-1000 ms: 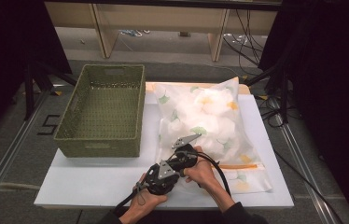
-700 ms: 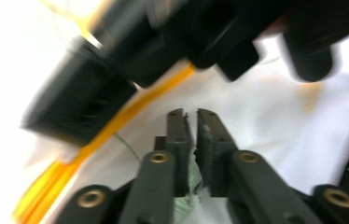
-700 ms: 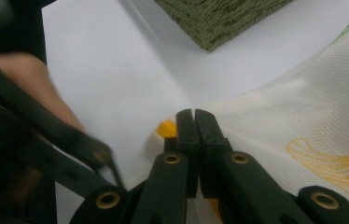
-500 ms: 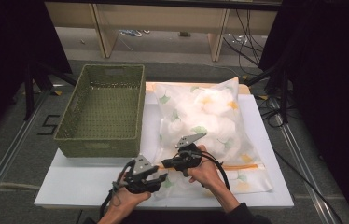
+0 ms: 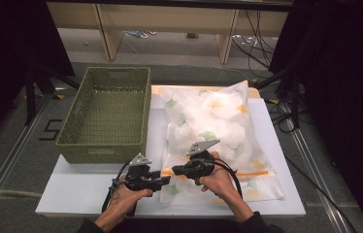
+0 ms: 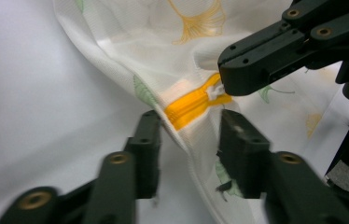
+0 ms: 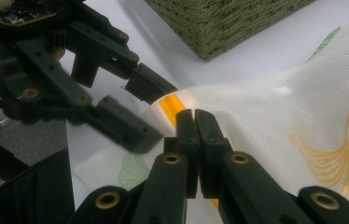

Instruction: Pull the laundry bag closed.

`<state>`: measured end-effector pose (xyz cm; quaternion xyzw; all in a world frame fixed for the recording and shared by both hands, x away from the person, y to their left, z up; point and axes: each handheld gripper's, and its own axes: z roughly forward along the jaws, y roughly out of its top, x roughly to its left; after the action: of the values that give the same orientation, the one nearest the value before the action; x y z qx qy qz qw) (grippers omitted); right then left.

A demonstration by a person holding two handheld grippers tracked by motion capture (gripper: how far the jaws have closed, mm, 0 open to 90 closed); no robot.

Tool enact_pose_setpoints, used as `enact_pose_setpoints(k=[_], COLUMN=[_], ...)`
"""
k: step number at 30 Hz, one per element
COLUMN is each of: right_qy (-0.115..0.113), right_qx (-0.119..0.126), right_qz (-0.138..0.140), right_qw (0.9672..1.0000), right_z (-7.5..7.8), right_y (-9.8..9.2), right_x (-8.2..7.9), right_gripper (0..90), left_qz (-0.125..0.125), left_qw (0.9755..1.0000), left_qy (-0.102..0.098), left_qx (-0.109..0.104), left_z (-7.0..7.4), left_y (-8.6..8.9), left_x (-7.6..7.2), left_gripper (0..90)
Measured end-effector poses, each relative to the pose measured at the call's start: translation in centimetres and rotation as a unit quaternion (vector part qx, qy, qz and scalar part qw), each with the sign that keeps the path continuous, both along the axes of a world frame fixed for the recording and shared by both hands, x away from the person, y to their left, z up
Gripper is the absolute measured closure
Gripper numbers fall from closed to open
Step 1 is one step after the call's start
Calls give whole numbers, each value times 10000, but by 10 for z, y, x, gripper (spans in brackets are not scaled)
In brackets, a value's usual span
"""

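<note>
I hold my right gripper (image 7: 195,114) over the near left corner of the mesh bag (image 5: 218,126). Its two black fingers (image 7: 184,135) are pressed tight together, and they pinch the small white zipper pull (image 6: 215,91) at the end of the orange zipper (image 6: 189,105).

My left gripper (image 6: 189,140) is just to the left of it, at the same corner of the bag. Its fingers (image 6: 147,140) are spread apart, and they have just been closing a bit. The edge of the bag with the end of the orange zipper sits between them, but the pads do not press on it.

The bag is white with green and yellow leaves on it. It is full of soft white fluffy stuff (image 5: 216,116). It lies on the right part of the white board (image 5: 87,187), with its zipper end near me and its other end far from me.

A green woven basket (image 5: 104,145) stands on the left part of the board, just beside the bag. In the high view my two hands come in from the near edge, close together, with my left hand (image 5: 126,199) a little nearer to me than my right hand (image 5: 218,182).
</note>
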<state>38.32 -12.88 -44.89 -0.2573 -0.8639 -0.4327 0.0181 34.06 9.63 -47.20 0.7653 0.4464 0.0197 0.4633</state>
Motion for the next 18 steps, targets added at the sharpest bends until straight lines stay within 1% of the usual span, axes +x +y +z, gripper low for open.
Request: enact_pose_setpoints(k=[1, 3, 4, 5, 6, 8, 11, 12, 13, 14, 15, 17, 18], right_qy=[8, 19, 17, 13, -10, 3, 3, -10, 6, -76, -73, -77, -55], right_qx=[-15, -43, -41, -54, -59, -89, -82, -66, -53, -59, -80, -80, -28], right_qz=[-4, 19, 29, 27, -8, 15, 9, -17, -14, 9, -54, -49, -58], right_qw=[10000, 10000, 10000, 10000, 10000, 10000, 10000, 10000, 10000, 10000, 9999, 9999, 10000], right_z=[0, 0, 0, 0, -1, -1, -1, -2, -1, -1, 0, 0, -1], right_y=[0, 0, 0, 0, 1, 1, 0, 0, -1, -1, -3, -4, -5], right_x=[0, -1, -1, -1, -2, -1, -2, -2, -3, -3, -4, -4, -4], right_gripper=[900, 900, 900, 900, 900, 900, 900, 900, 900, 900, 900, 900, 900], left_qz=[9, 42, -3, 51, 15, -28, -66, -77, -86, -101, -127, -138, -175], left_qw=[10000, 10000, 10000, 10000, 10000, 9999, 9997, 9997, 9996, 9995, 9994, 9992, 9990], left_qy=[46, 16, 7, -13, -41, -128, -220, -239, -248, -294, -303, -367, -394], left_qx=[-5, -24, 18, -44, -73, -26, 43, 9, 53, 82, 84, 74, 120], left_z=[0, -1, -1, 0, 0, 2, 4, 5, 5, 7, 7, 9, 9], left_y=[0, 1, 3, 3, 3, 2, 0, 0, 0, 0, 0, 0, 0], left_x=[1, 2, 3, 2, 2, 0, -3, -4, -5, -5, -5, -6, -6], left_gripper=[622, 686, 714, 738, 784, 816, 835, 838, 842, 844, 845, 846, 846])
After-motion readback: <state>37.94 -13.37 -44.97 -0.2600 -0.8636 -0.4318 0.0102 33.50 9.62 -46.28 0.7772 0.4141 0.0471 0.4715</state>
